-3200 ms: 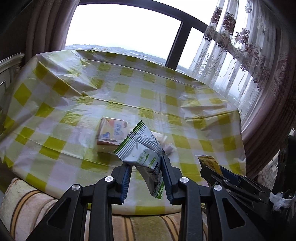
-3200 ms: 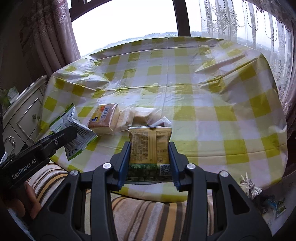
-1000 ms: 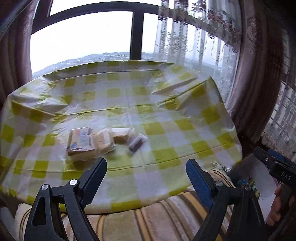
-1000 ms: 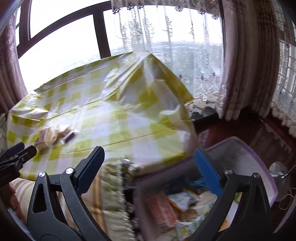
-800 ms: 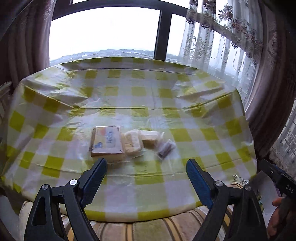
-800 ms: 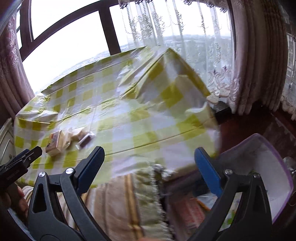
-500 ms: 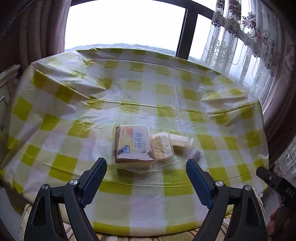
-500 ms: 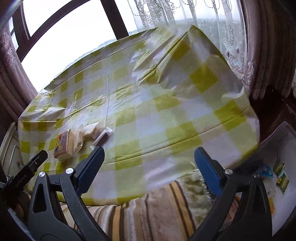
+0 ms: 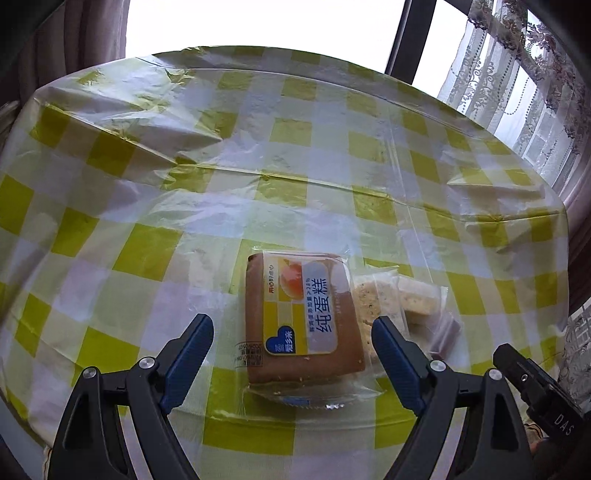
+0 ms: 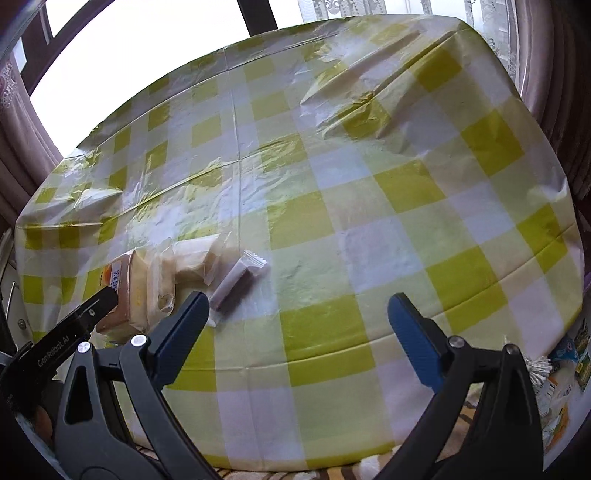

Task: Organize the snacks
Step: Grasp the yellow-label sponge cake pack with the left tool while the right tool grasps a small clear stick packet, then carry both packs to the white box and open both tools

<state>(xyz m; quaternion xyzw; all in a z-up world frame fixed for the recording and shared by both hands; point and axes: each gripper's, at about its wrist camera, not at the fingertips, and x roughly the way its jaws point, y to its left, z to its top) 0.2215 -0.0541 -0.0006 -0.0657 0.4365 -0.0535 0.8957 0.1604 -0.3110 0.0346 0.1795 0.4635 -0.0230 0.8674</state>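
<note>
Snacks in wrappers are seen grouped near the front edge of the counter (image 9: 155,206), which is draped in a yellow-and-white checked plastic cloth. Nearest is a brown square egg cake in a clear wrapper with a yellow-and-white label (image 9: 303,317), lying flat between the spread jaws of the left hand-held gripper (image 9: 291,354), which is released, nothing being pressed by its blue pads. Just beside the cake, toward the right edge, two pale biscuit pieces in clear wrappers (image 9: 391,299) are laid touching each other, and a small dark bar in a clear wrapper (image 10: 240,280) is set next to them. The right hand-held gripper (image 10: 297,332) is held above bare cloth near the front edge, its jaws wide apart and empty. Farther back, creases are seen in the cloth, and a window (image 9: 258,22) with lace curtains (image 9: 517,74) lies beyond the far edge.
</note>
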